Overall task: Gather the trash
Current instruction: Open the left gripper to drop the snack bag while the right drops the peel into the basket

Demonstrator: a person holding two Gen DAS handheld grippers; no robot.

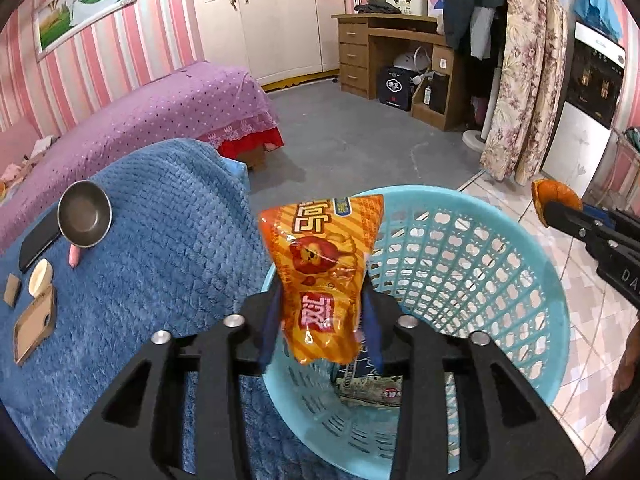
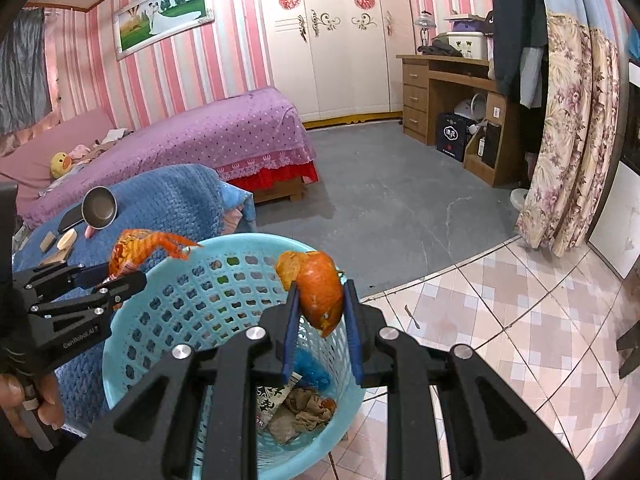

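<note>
Both grippers hang over the mouth of the basket (image 1: 532, 248), which makes sense for a drop: anything let go from here should fall inside, on top of the wrappers and crumpled scraps already at the bottom. The left gripper (image 1: 322, 312) has the bag (image 1: 320, 272), an orange snack packet, standing between its blue pads; the pads lie against the packet's lower sides, though how hard they press I cannot tell. The packet sits just inside the near left rim of the basket, beside the blue blanket (image 1: 160, 240). Its long axis runs nearly upright in the left view, the wider sealed end up and tilted slightly away, the narrow crumpled end pointing down into the basket. Seen from the right wrist, it leans in over the rim, thin edge on. The right gripper (image 2: 320, 304) is pressed together on the peel (image 2: 320, 288), an orange rind pinched between its pads above the basket's right half. The peel's long axis is steep too, its curled lobe up and to the left and its tapered tip hanging down toward the trash below. On the blanket well to the left lie a pan (image 1: 85, 214) and some cardboard bits (image 1: 34, 330), probably more to collect.
</note>
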